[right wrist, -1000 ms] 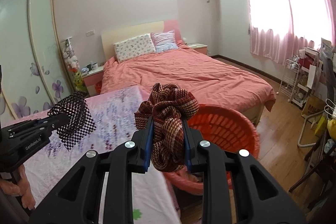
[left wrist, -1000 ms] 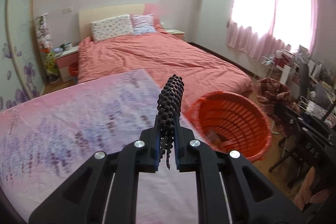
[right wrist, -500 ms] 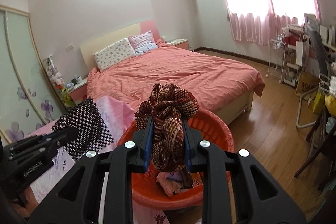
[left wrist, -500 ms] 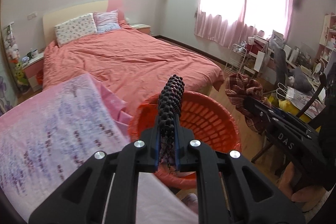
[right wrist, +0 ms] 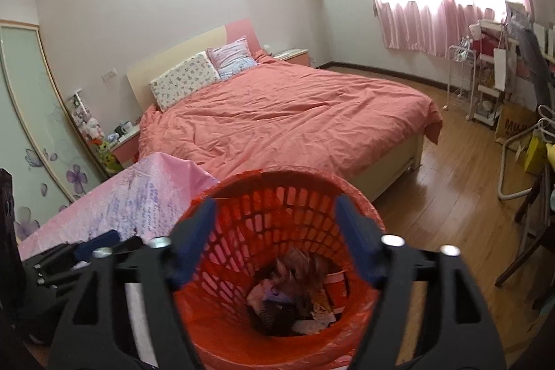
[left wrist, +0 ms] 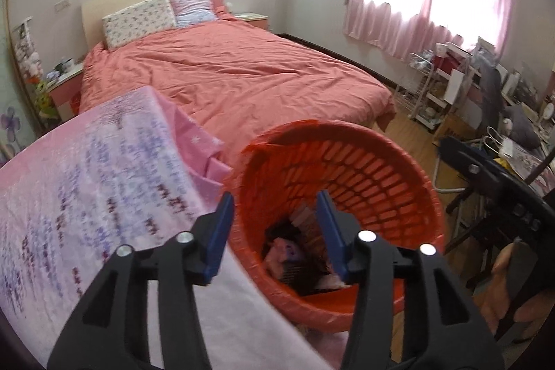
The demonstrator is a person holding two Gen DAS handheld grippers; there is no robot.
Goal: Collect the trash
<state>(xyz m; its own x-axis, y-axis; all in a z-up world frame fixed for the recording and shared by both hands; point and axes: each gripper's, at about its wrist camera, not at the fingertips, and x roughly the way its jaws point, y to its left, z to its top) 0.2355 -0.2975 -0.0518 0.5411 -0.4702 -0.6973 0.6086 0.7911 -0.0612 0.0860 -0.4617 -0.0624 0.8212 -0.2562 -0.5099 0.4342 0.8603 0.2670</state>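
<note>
A red plastic basket [left wrist: 378, 162] stands on the floor by the table and also shows in the right wrist view [right wrist: 360, 196]. Inside it lie a brown plaid cloth [right wrist: 301, 269], a black netted piece [right wrist: 274, 311] and other scraps. My left gripper [left wrist: 275, 207] is open and empty above the basket's near side. My right gripper [right wrist: 275, 214] is open and empty over the basket mouth. The black piece also shows in the left wrist view [left wrist: 305, 280].
A table with a pink floral cloth [left wrist: 86, 189] lies left of the basket. A bed with a coral cover [right wrist: 295, 117] is behind. A cluttered desk and chairs [left wrist: 492, 141] stand at the right, on a wooden floor [right wrist: 451, 196].
Both grippers moved over the basket and opened. The black netted piece left my left gripper and the plaid cloth left my right gripper; both now lie in the basket.
</note>
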